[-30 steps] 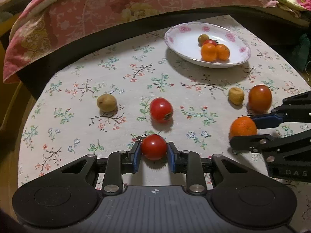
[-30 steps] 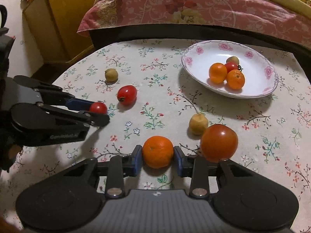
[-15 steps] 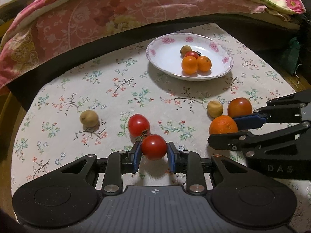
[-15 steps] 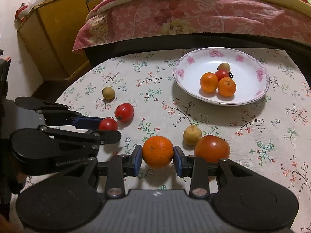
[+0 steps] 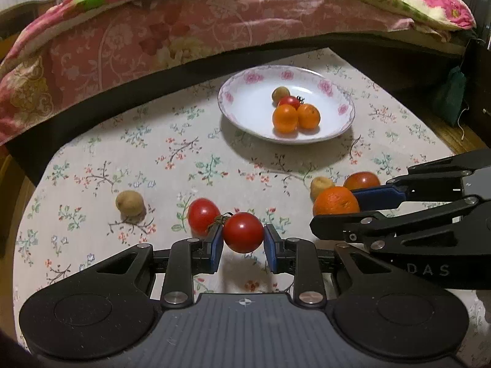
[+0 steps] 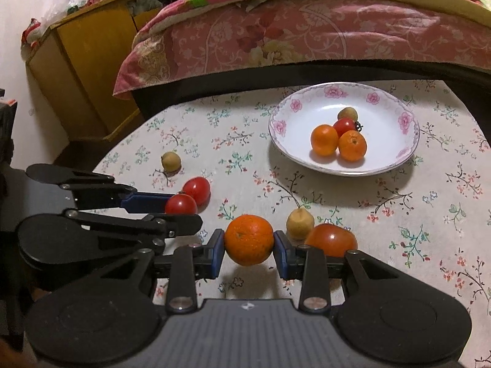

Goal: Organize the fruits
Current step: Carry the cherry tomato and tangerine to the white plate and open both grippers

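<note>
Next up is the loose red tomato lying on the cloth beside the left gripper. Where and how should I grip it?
Grip the loose tomato across its round middle, coming down from above, probably with the pads to either side. It lies free on the tablecloth, but the held tomato crowds its right side.

The letters "DAS" stand in pale print on the black body of the right gripper (image 5: 334,197); nothing else is readable.

A round table under a floral tablecloth (image 5: 190,159) fills the middle. At twelve o'clock a pink floral quilt (image 6: 307,40) drapes a dark-framed bed. At ten o'clock stands a yellow wooden cabinet (image 6: 89,70) against a pale wall (image 6: 18,61). Light is dim and warm.
</note>
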